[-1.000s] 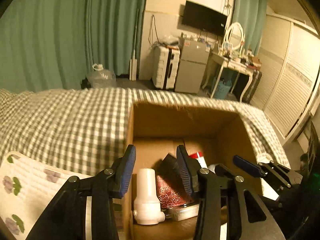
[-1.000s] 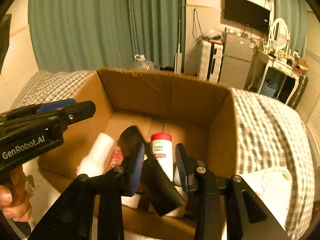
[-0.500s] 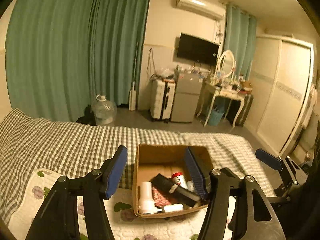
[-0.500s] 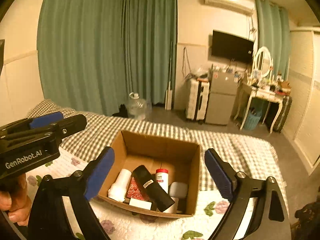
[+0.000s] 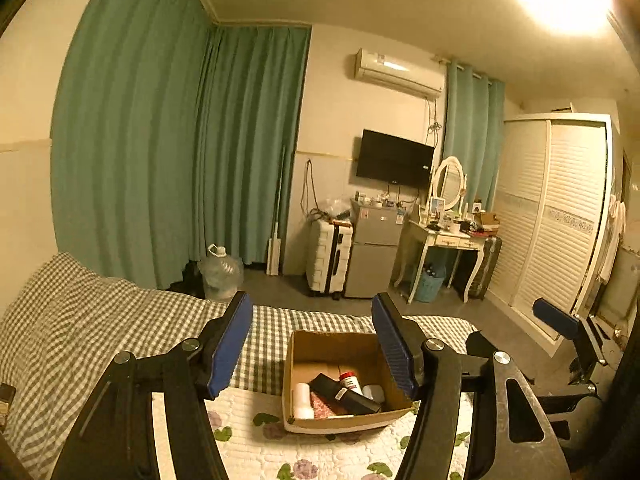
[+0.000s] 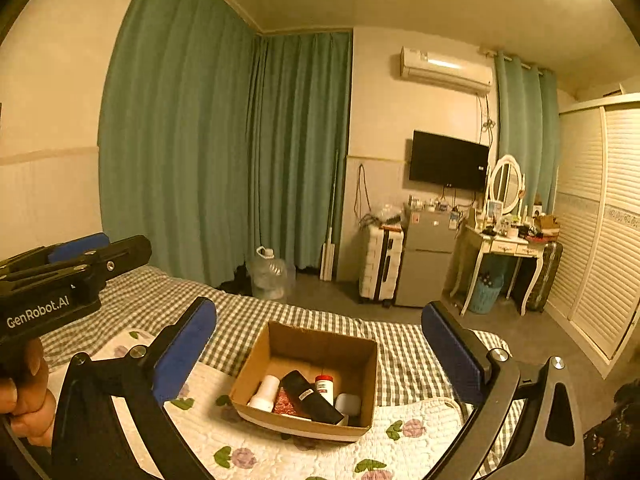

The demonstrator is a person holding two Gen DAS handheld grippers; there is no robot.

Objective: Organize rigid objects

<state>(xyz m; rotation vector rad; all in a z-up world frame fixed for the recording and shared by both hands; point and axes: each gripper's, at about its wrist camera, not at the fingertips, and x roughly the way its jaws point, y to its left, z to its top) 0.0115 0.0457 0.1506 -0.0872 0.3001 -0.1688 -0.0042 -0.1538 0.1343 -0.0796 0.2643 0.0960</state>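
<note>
A cardboard box point(image 5: 344, 424) sits on the bed, well below and ahead of both grippers. In it lie a white bottle point(image 5: 303, 400), a long black case point(image 5: 346, 396), a red-capped bottle point(image 5: 350, 382), a red patterned pack point(image 5: 322, 408) and a small white thing point(image 5: 374, 392). My left gripper point(image 5: 310, 308) hangs high above the bed, its jaws opening with nothing between them. My right gripper point(image 6: 318, 308) is as high, its jaws opening wide and holding nothing, with the box point(image 6: 304, 430) and the black case point(image 6: 312, 398) far below.
The box rests on a floral quilt point(image 5: 248, 448) over a checked bedcover point(image 5: 100, 320). A hand point(image 6: 24, 396) holds the left gripper's body point(image 6: 80, 252) at the left edge. Beyond the bed stand a water jug point(image 5: 220, 272), suitcase point(image 5: 328, 256), small fridge point(image 5: 374, 252), dressing table point(image 5: 444, 240) and wardrobe point(image 5: 552, 220).
Both grippers rose and drew back from the box, so it looks small now. Both pairs of jaws spread wide; the black case that was between the right jaws lies in the box.
</note>
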